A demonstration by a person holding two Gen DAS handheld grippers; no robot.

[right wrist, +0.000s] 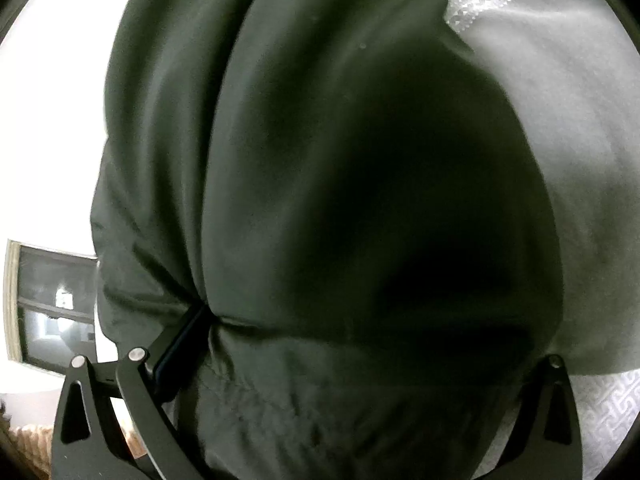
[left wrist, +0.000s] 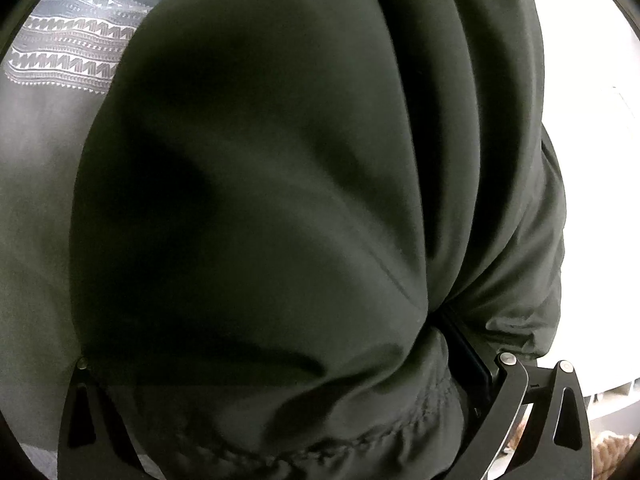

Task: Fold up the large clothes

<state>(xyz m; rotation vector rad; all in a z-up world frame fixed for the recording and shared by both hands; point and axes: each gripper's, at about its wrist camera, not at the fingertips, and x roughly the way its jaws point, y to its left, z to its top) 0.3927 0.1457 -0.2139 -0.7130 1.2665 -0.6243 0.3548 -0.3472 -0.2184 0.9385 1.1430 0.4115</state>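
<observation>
Draping over both grippers, a dark green garment (left wrist: 260,200) fills each wrist view.

Bunched cloth sits between the wide-spread jaws of the left gripper (left wrist: 280,364) and right gripper (right wrist: 344,356); whether either clamps it I cannot tell. Grey patterned bedding (left wrist: 68,52) lies beyond it.

Dark green garment (left wrist: 260,200) bulges over both cameras and fills the space ahead of each gripper. Open room only at the edges: grey patterned bedspread (left wrist: 60,60) to the left in the left wrist view, white wall (right wrist: 52,120) and window (right wrist: 52,304) to the left in the right wrist view.
</observation>
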